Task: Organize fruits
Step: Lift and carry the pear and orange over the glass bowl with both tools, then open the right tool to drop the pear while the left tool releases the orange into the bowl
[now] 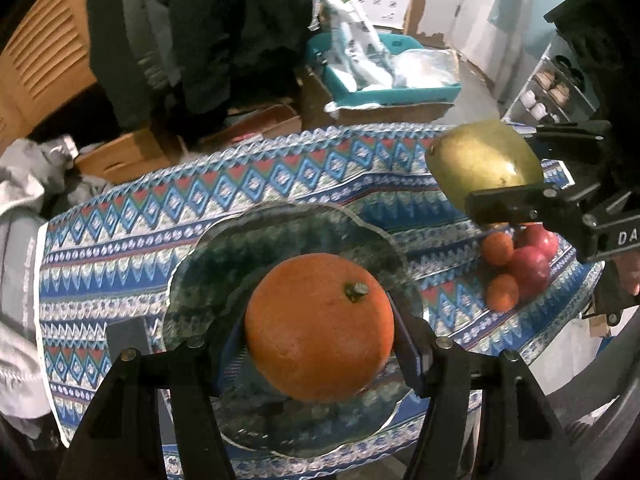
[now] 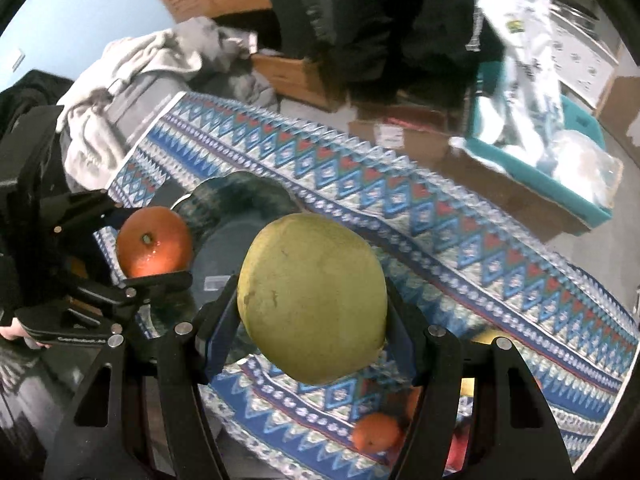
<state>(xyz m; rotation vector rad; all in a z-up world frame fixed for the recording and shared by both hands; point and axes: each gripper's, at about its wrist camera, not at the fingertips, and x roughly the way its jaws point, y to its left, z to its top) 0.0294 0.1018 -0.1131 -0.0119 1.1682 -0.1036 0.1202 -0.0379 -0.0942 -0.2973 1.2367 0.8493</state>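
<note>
My left gripper [image 1: 320,332] is shut on a large orange [image 1: 319,326] and holds it over the dark glass plate [image 1: 280,228] on the patterned cloth. My right gripper [image 2: 312,312] is shut on a big yellow-green fruit [image 2: 312,300] and holds it above the cloth, right of the plate [image 2: 244,196]. In the left wrist view the green fruit [image 1: 480,160] sits at the right in the right gripper's fingers [image 1: 516,206]. In the right wrist view the orange [image 2: 154,242] shows at the left in the left gripper.
Small oranges [image 1: 497,248] and red fruits [image 1: 530,266] lie on the cloth [image 1: 120,240] right of the plate; one small orange [image 2: 376,432] shows under the right gripper. Beyond the table stand cardboard boxes [image 1: 132,152], a teal bin [image 1: 392,80] and grey clothes [image 2: 132,68].
</note>
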